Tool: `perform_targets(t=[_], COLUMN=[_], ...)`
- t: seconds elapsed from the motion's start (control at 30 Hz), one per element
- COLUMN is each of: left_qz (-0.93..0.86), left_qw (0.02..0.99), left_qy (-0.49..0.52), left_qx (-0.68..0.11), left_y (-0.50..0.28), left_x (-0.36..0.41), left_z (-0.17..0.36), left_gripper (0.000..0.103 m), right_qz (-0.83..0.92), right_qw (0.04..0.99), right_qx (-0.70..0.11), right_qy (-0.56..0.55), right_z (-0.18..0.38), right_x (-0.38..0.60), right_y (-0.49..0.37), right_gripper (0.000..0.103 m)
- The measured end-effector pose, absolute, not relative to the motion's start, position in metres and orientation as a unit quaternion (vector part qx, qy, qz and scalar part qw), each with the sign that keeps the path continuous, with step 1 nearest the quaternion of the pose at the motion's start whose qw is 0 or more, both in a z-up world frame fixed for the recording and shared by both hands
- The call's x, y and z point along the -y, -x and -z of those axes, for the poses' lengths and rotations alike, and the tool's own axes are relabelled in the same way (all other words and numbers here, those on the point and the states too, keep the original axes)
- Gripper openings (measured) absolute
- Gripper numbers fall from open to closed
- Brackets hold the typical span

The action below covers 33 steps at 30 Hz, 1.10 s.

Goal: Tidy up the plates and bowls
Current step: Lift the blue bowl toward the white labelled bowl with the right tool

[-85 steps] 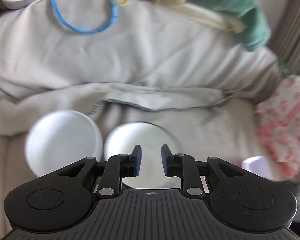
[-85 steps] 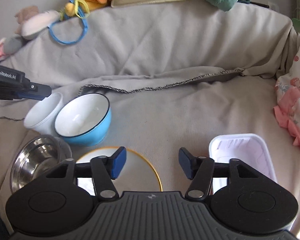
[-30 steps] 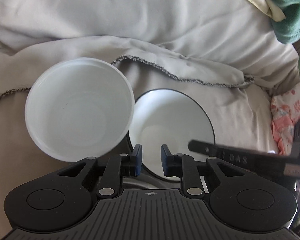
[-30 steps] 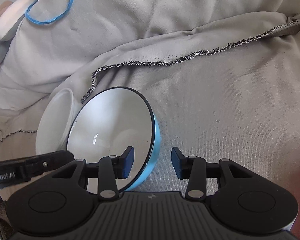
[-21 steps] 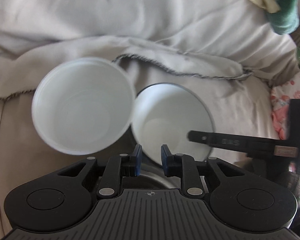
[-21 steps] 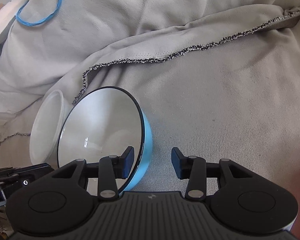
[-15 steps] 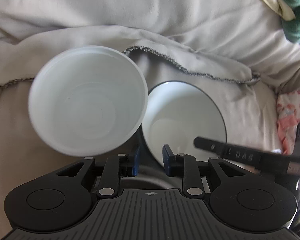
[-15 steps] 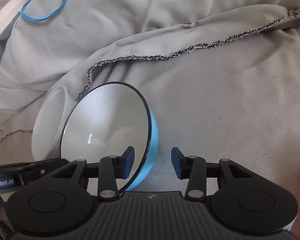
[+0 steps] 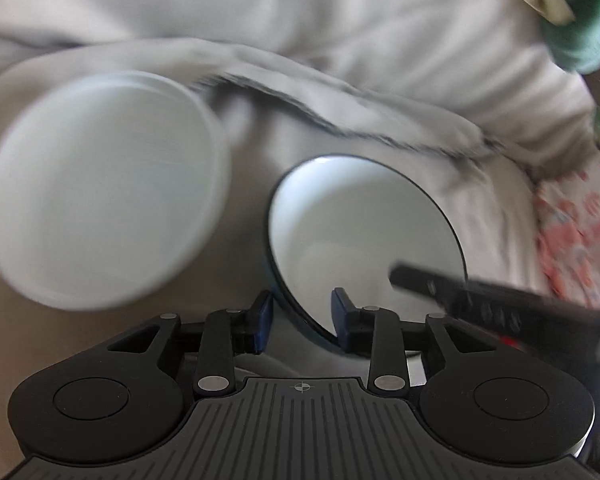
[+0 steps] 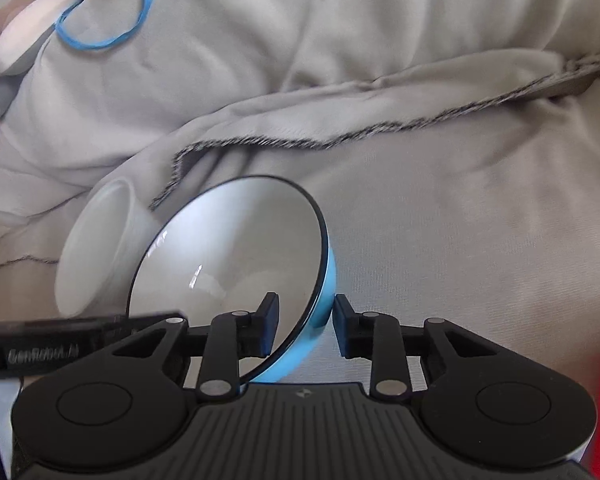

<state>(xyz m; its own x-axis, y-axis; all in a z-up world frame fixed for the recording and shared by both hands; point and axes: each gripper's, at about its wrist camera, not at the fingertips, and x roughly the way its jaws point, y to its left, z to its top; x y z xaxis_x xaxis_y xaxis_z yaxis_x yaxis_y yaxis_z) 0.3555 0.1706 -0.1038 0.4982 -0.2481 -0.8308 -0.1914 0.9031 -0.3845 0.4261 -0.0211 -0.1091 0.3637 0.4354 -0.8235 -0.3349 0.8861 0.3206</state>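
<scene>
Right wrist view: my right claw has the blue bowl by its rim. One finger is inside the bowl and the other is on the blue outside, and the jaws are closing on it. The bowl is tipped up on its side on the grey blanket. Just behind it on the left is a white bowl, also tipped, but I cannot tell if the two touch. The dark bar of my other claw pokes in low on the left. Far up in the corner lie a blue ring and a soft toy.

In the left wrist view, my left claw is opening. The dark rim of the blue bowl sits between its fingers, but the pads do not press on it. The white bowl is blurry and off to the left, apart from the blue one. A green cloth and a flowery pink cloth lie at the right edge. My right claw's black arm crosses in front of the blue bowl there.
</scene>
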Motion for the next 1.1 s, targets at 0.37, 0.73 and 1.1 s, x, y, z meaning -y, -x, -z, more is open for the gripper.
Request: perform_targets(t=[0.37,0.73,1.1], left_qz=[0.02,0.018,0.02], left_qw=[0.845,0.845,0.849], left_qy=[0.276,0.196,0.236], left_qx=[-0.459,-0.498,-0.473], left_y=[-0.373,-0.364,-0.378], left_x=[-0.177,-0.147,-0.164], left_z=[0.128,0.114,0.134], left_gripper=[0.03,0.03,0.026], right_qz=[-0.221,-0.22,-0.23], right_qw=[0.804,0.807,0.793], right_qx=[-0.544,-0.543,-0.557], right_qy=[-0.089,-0.075,-0.087], right_z=[0.125,0.123,0.135], right_x=[0.049,0.051,0.05], right_y=[-0.441,-0.437,-0.442], right_gripper=[0.029,0.03,0.03])
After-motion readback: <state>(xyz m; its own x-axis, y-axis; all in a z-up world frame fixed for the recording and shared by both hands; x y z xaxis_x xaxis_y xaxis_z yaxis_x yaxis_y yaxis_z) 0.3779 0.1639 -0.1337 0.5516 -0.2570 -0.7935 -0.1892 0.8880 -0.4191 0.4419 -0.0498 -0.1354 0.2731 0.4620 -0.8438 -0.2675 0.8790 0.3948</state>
